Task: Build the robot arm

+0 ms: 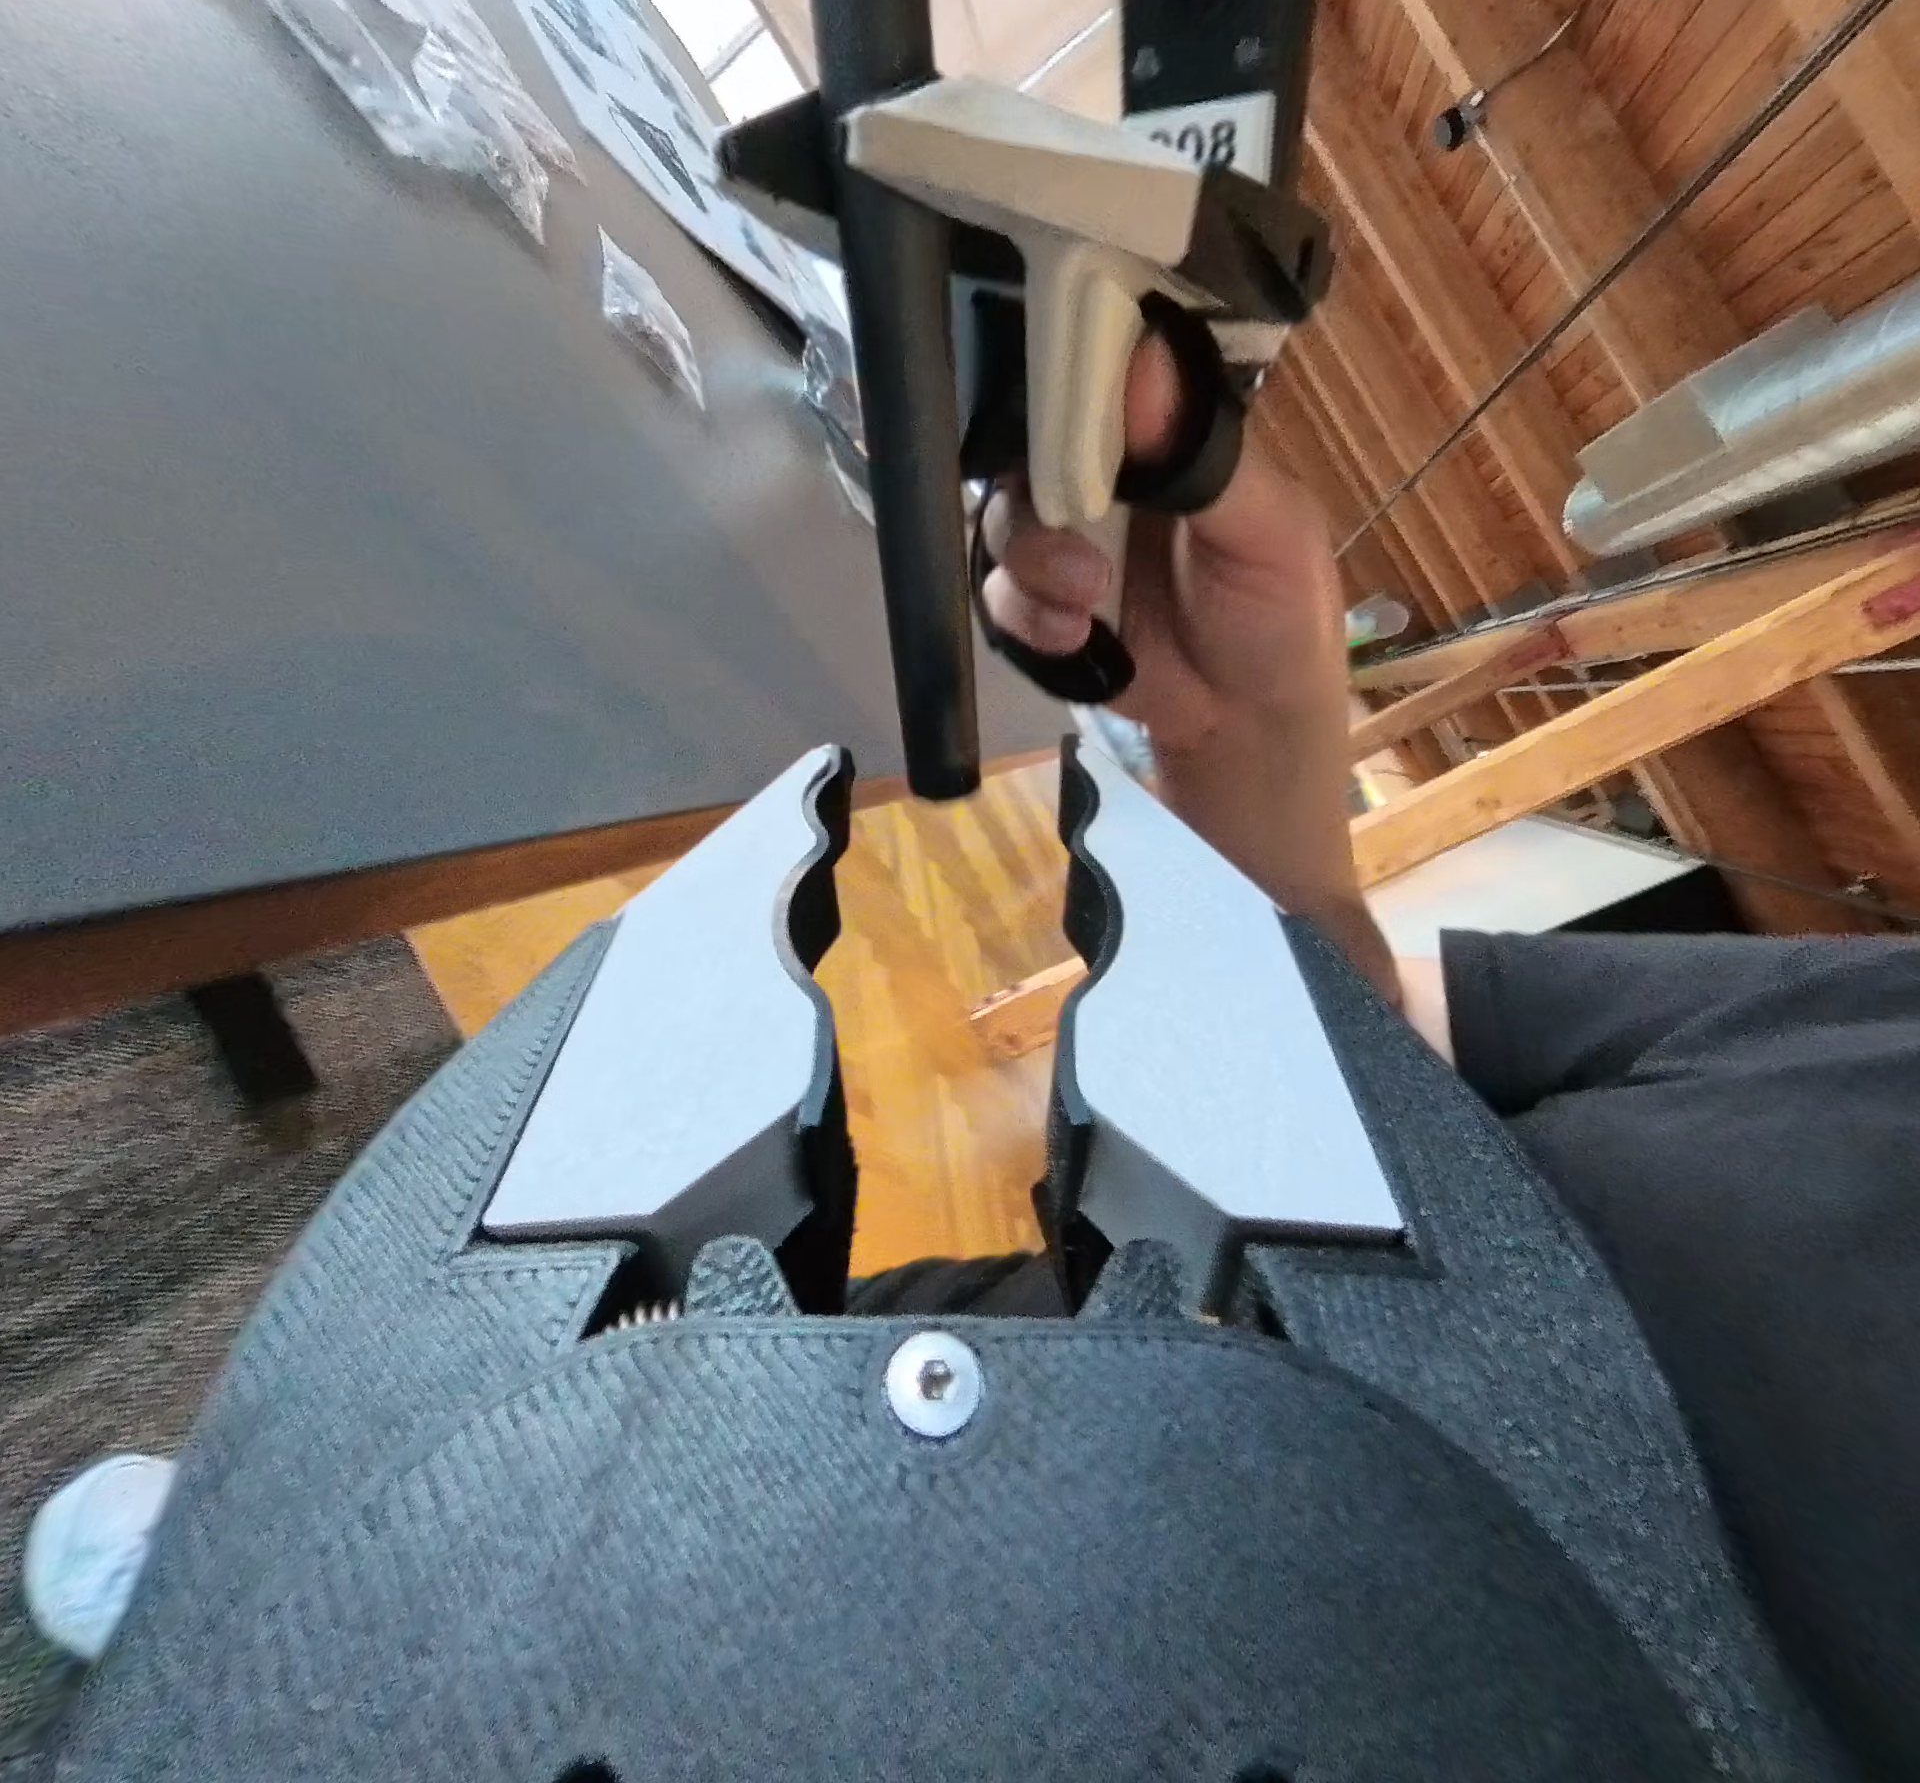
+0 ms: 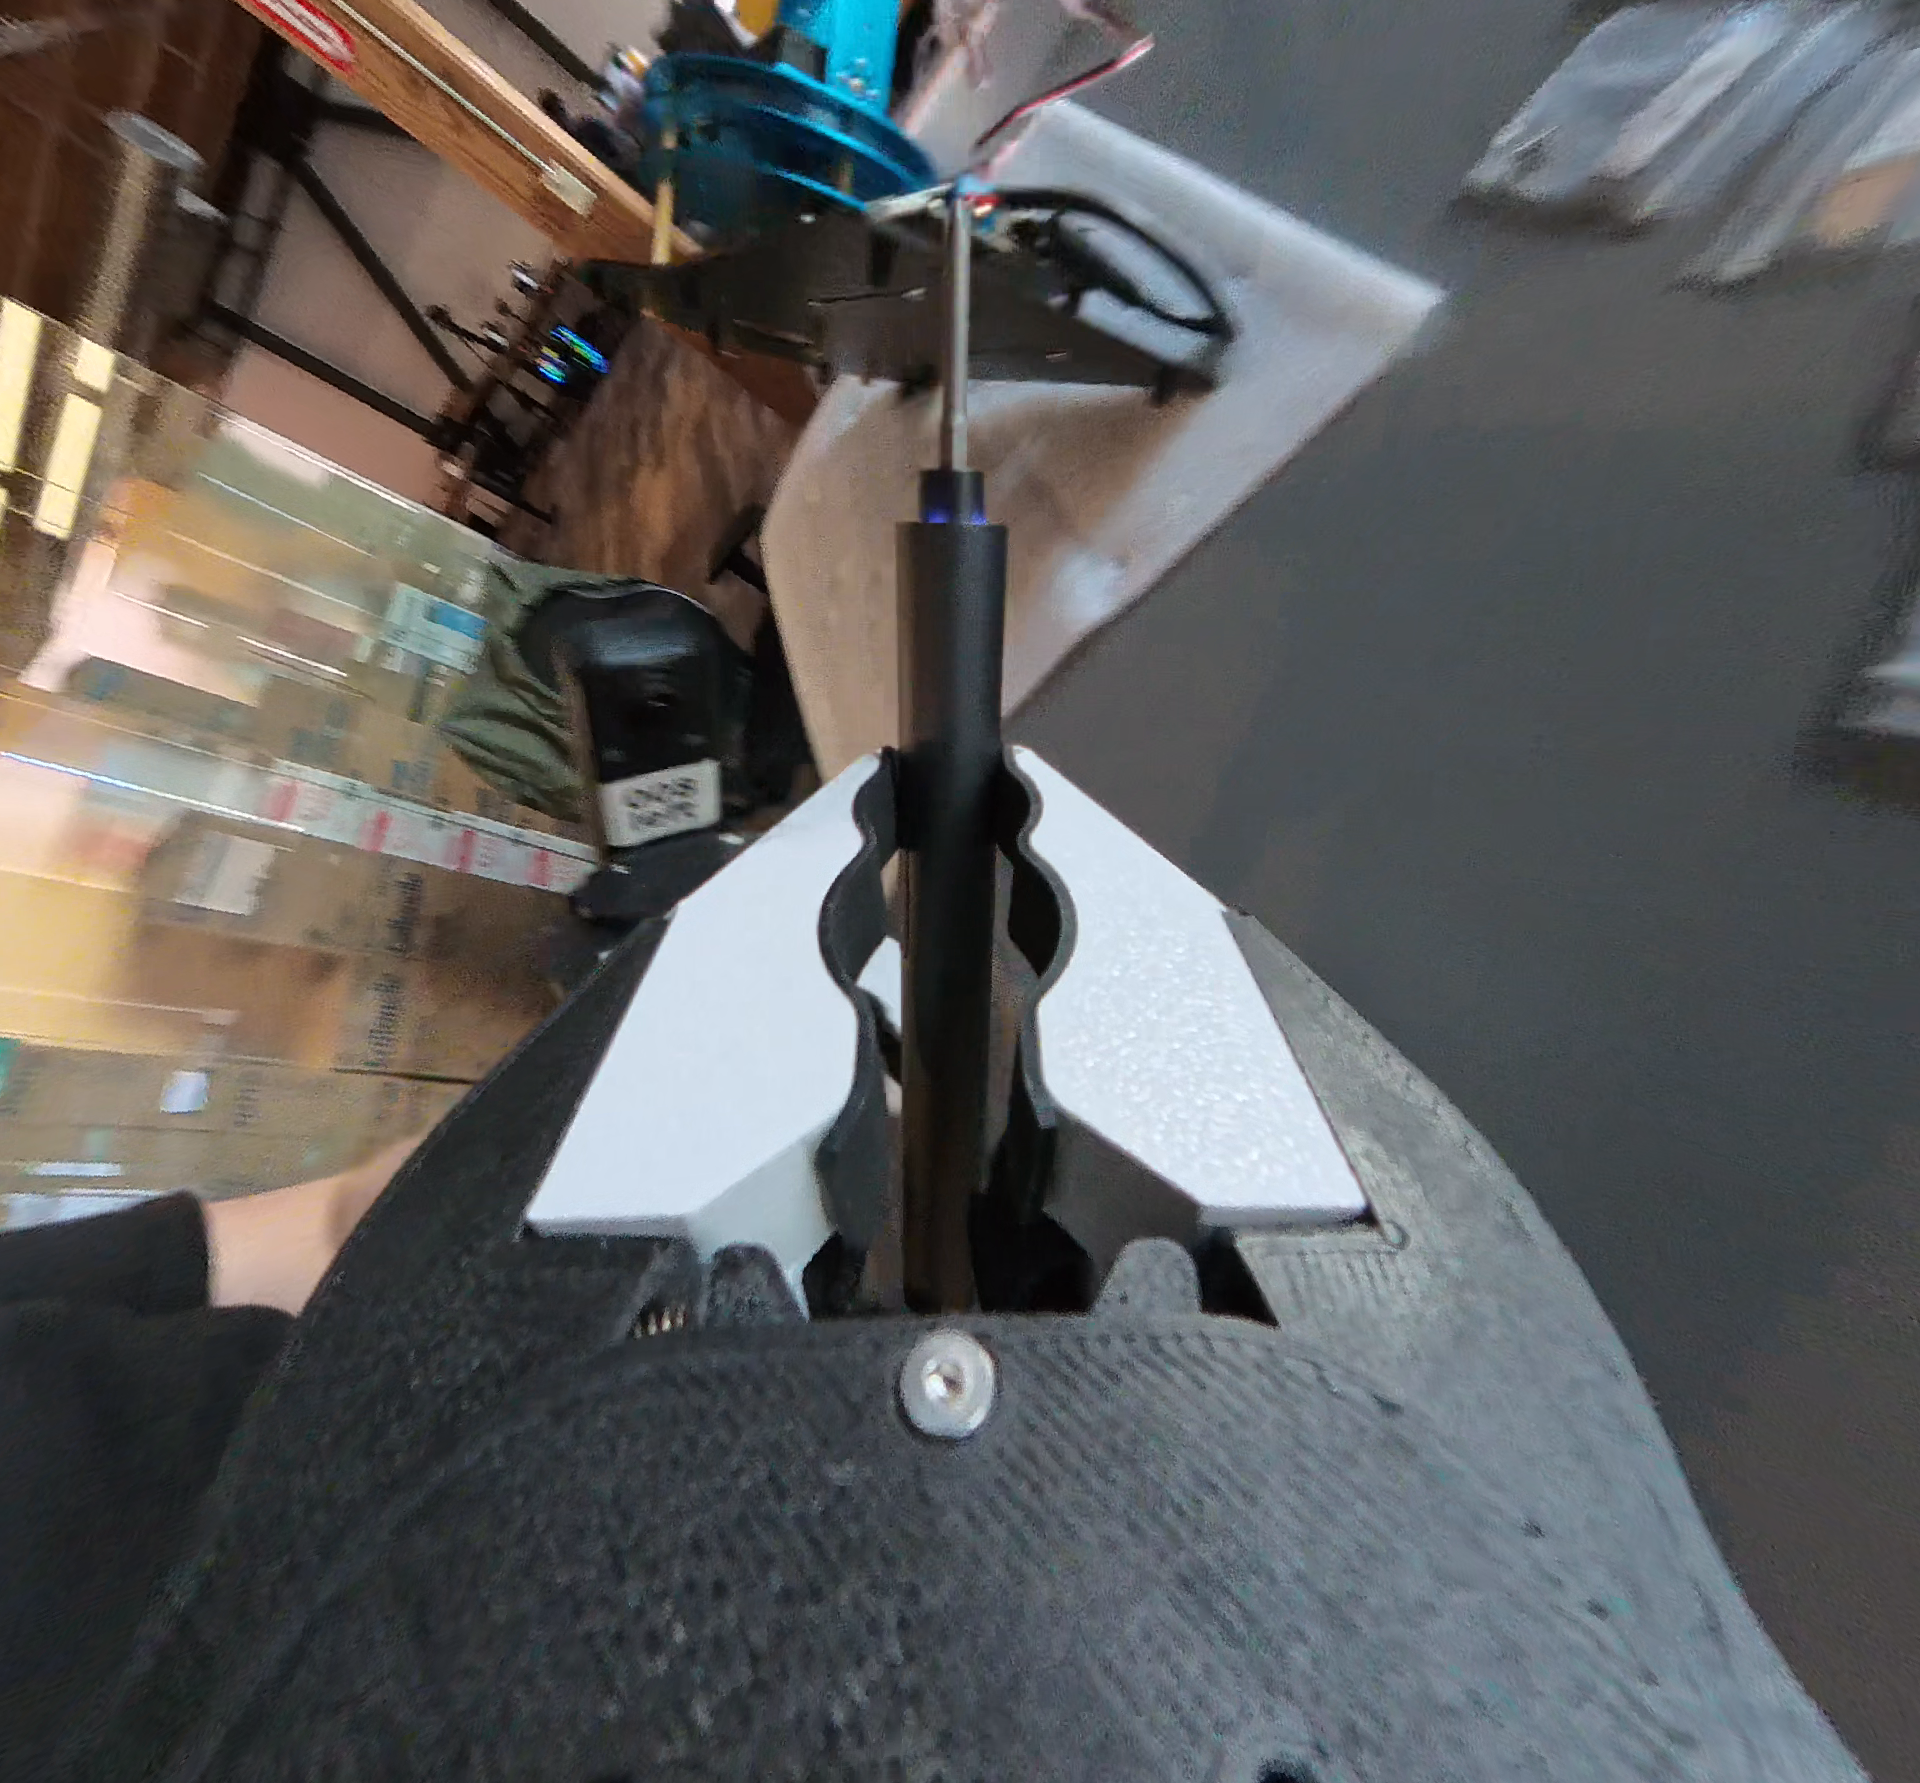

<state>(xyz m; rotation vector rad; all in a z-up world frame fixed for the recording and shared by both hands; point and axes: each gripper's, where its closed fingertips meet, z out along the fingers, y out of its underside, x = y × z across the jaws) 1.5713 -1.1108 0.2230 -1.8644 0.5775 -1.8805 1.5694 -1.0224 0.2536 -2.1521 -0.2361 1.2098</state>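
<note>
The right gripper (image 2: 951,798) is clamped on a black electric screwdriver (image 2: 951,694) at frame centre. Its thin bit (image 2: 961,331) reaches a blue and black device (image 2: 790,144) sitting on a pale mat (image 2: 1195,486) in the upper middle. The left gripper (image 1: 956,777) hangs spread and empty off the dark table (image 1: 312,486), the screwdriver's tail (image 1: 914,486) just above it. Clear bags (image 1: 416,50) lie upper left.

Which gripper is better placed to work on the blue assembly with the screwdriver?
Right. The right gripper is shut on the black screwdriver, whose bit already reaches the blue assembly. The left gripper is open, empty and off the table.
</note>
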